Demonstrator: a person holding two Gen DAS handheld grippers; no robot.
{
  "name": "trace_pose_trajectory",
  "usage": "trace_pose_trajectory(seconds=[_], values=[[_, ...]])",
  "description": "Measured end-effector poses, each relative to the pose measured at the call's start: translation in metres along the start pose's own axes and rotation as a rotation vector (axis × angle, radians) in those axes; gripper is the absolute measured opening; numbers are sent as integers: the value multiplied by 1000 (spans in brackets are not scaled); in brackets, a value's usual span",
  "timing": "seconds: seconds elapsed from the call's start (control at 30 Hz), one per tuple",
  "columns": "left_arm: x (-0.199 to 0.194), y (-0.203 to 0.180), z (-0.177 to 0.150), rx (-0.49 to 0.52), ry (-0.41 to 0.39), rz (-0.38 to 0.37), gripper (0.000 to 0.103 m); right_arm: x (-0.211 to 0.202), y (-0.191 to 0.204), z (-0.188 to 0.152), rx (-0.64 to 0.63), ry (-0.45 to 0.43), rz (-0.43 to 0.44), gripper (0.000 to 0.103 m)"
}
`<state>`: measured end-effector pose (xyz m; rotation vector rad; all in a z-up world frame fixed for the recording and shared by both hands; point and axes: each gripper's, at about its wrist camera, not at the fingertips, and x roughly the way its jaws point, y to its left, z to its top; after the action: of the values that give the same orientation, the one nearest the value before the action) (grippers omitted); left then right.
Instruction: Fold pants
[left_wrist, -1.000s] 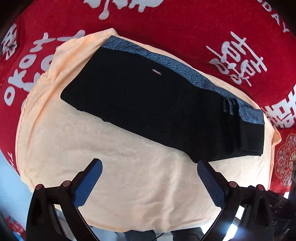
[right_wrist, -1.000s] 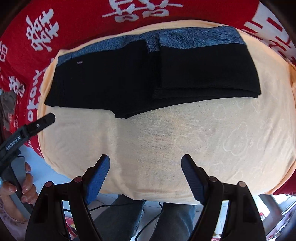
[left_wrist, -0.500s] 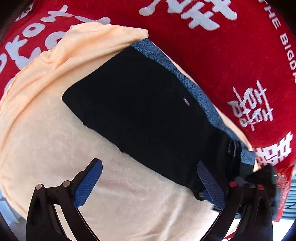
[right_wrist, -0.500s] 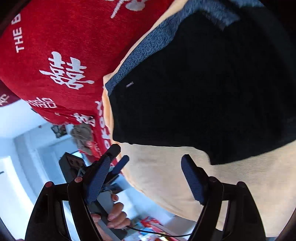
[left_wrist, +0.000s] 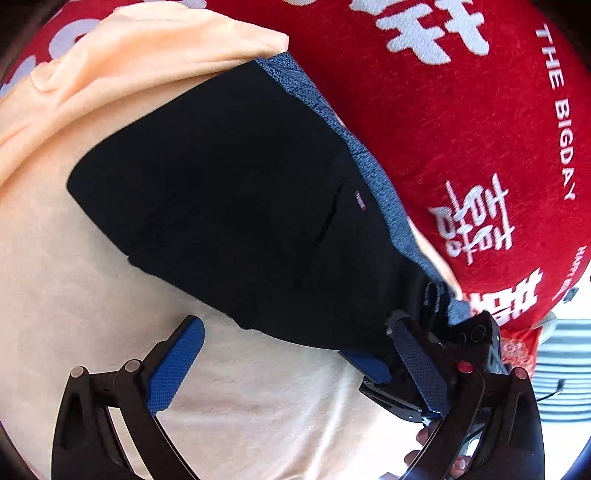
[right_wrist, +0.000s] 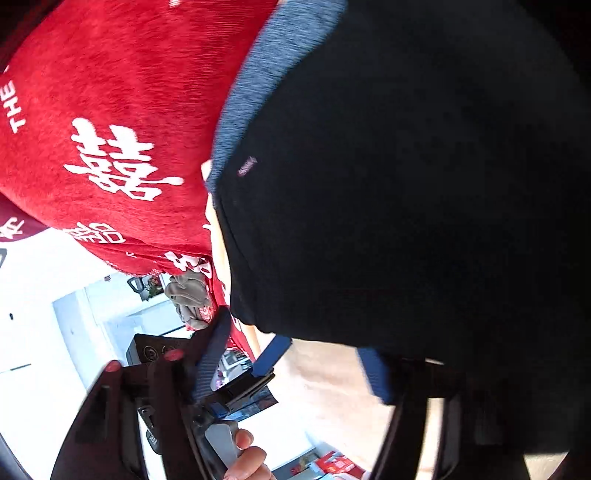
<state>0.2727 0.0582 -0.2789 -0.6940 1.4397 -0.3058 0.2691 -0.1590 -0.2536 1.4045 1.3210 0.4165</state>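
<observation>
Black pants (left_wrist: 236, 192) with a blue-grey waistband (left_wrist: 369, 162) lie partly folded on a peach towel (left_wrist: 74, 280). In the right wrist view the pants (right_wrist: 406, 184) fill most of the frame. My left gripper (left_wrist: 295, 365) is open, its fingers at the pants' near edge. My right gripper (right_wrist: 291, 369) is open, close against the pants' lower edge; it also shows in the left wrist view (left_wrist: 373, 365) at the pants' right corner. The left gripper also shows in the right wrist view (right_wrist: 269, 356).
A red cloth with white characters (left_wrist: 461, 122) covers the table under the towel, also in the right wrist view (right_wrist: 110, 129). Beyond the table edge is a bright room with furniture (right_wrist: 110, 314). A hand (right_wrist: 243, 458) holds the left gripper's handle.
Both grippers have moved in close to the pants from the towel's near side. The right gripper swung left toward the pants' lower edge. Both stay open.
</observation>
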Motion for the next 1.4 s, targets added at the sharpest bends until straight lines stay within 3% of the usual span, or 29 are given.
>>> trace_pose_trajectory(seconds=[0.17, 0.33, 0.4, 0.5, 0.53, 0.63, 0.7, 0.83, 1.03, 1.13, 1.23, 1.27, 1.37, 1.4], values=[[6, 3, 17, -87, -39, -63, 103, -13, 17, -2, -36, -16, 22, 48], [7, 1, 30, -125, -90, -16, 99, -14, 20, -3, -49, 50, -10, 48], [6, -2, 29, -109, -101, 41, 90, -27, 23, -7, -69, 67, -42, 50], [7, -5, 28, -57, -112, 132, 63, -57, 41, -4, -151, 52, -166, 52], [6, -6, 28, -36, -118, 176, 49, -65, 50, 0, -188, 47, -220, 54], [5, -20, 21, 98, -139, 284, 45, -78, 86, 21, -289, 57, -368, 64], [11, -46, 9, 267, -170, 413, 45, -71, 121, 38, -371, 80, -454, 79], [22, -78, -11, 481, -225, 574, 45, -19, 189, 58, -559, 218, -589, 83], [33, -92, -20, 590, -233, 675, 45, 98, 236, 43, -736, 502, -742, 84], [41, -100, -26, 652, -240, 728, 45, 135, 242, 21, -795, 617, -790, 84], [43, -108, -33, 688, -252, 769, 45, 174, 239, -3, -894, 732, -912, 84], [44, -109, -34, 714, -265, 817, 45, 189, 232, -7, -896, 774, -955, 84], [46, -110, -35, 727, -265, 833, 45, 207, 208, -7, -845, 823, -1053, 84], [46, -111, -36, 729, -265, 836, 45, 207, 205, -4, -828, 824, -1046, 76]])
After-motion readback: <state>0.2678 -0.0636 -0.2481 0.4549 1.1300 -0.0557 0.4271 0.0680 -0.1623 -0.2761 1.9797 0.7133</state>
